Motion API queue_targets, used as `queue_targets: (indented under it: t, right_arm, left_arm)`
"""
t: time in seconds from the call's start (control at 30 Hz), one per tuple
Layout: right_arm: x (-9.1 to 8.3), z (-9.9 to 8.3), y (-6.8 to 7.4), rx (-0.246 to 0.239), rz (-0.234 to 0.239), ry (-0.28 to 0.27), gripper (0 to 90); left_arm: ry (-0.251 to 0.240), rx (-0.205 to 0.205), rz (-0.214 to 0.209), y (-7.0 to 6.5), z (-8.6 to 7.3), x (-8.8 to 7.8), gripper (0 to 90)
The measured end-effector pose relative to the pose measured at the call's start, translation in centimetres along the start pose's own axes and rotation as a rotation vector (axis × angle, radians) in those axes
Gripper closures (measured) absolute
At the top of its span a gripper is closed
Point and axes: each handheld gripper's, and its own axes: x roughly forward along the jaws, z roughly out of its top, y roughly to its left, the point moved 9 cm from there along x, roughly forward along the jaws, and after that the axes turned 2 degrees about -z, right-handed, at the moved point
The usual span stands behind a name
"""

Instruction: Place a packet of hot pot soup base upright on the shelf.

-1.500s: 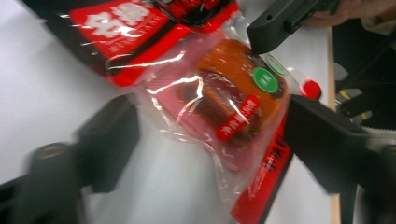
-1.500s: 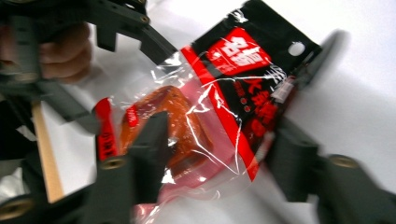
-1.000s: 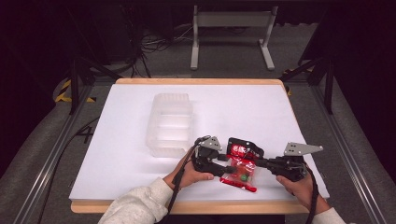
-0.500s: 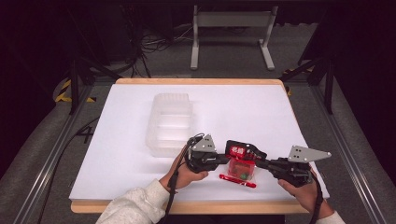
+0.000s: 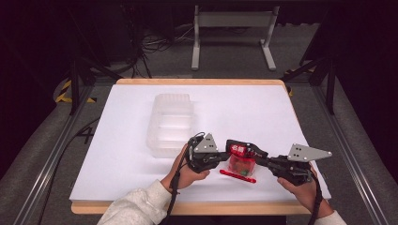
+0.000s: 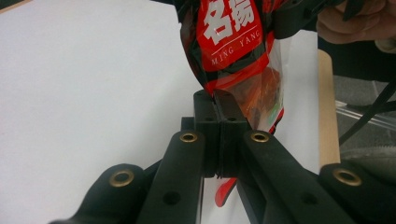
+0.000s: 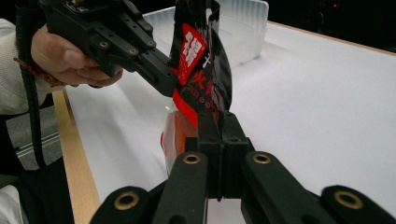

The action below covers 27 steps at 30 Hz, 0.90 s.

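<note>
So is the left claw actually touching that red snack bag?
Touching. In the left gripper view, the left claw has its jaws closed on the edge of the red snack bag, film pinched between them.

Dark room, grey carpet floor (image 5: pixel 42 154); metal stand (image 5: pixel 233 35), tangled cables (image 5: pixel 155 44) behind white-topped table (image 5: pixel 244 108)

Lab: dark recording bay, cables (image 5: pixel 155 44), white table (image 5: pixel 263 112)

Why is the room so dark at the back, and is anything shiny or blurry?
High view: light falls on the white table, the room behind stays dark. Left gripper view: glare streaks the snack bag, and the near black fingers look soft. Right gripper view: the bag's dark film shines, and the clear tray behind is slightly blurred.
</note>
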Motion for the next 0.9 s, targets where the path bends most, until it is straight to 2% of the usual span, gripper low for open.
queue_targets:
  t: [0.17,0.33,0.43,0.53,0.67,0.9]
  right_arm:
    - [0.3,0.9,0.0,-0.018,-0.017,-0.013,90.0]
    - [0.8,1.9,0.1,-0.039,-0.02,-0.022,90.0]
    - [1.2,2.5,0.0,-0.043,-0.026,-0.028,90.0]
    - [1.7,3.2,0.1,-0.045,-0.032,-0.032,90.0]
    - [2.5,4.3,0.3,-0.066,-0.033,-0.038,90.0]
    - [4.2,6.4,0.6,-0.096,-0.033,-0.047,90.0]
  left_arm:
    - [0.005,0.025,0.047,0.4,0.6,-0.5,89.6]
    - [0.002,0.034,0.062,0.7,0.8,-1.2,89.3]
    - [0.004,0.041,0.089,1.1,1.0,-1.7,89.3]
    - [-0.011,0.029,0.105,1.5,1.1,-2.2,89.3]
    - [-0.015,0.035,0.131,2.0,1.2,-2.9,88.4]
    - [-0.041,0.022,0.192,3.4,1.5,-5.3,88.4]
